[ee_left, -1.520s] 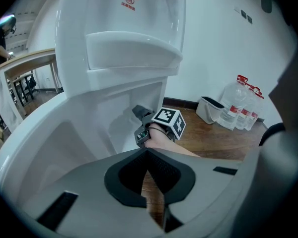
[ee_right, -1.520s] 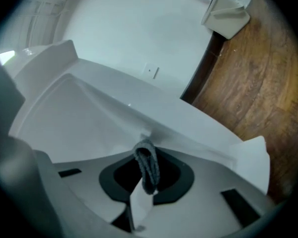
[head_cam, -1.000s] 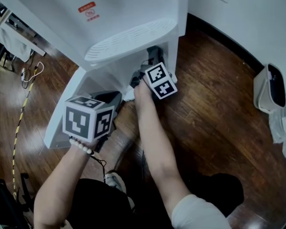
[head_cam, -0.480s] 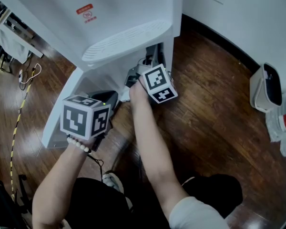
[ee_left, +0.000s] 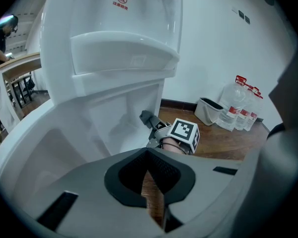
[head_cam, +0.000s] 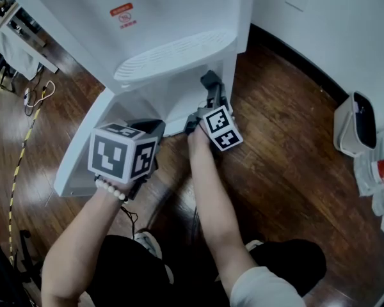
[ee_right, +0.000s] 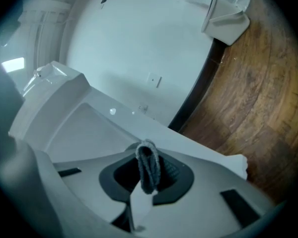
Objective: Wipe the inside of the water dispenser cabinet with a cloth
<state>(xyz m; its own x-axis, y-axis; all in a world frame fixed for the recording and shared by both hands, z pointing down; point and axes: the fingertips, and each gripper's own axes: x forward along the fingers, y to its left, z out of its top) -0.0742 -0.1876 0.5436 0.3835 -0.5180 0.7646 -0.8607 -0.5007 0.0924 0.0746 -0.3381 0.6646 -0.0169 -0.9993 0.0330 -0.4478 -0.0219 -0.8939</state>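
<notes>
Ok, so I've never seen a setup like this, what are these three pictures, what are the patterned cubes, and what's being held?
No robot here: a person holds a two-jaw gripper in each hand, and the patterned cubes are parts of those grippers. The head view looks down from a camera on the person's head at a white water dispenser on a wooden floor, its lower cabinet door open. The other two come from cameras riding on the grippers. The left gripper has its jaws together on nothing. The right gripper, near the cabinet opening, pinches a grey cloth. A white bin stands by the wall.
</notes>
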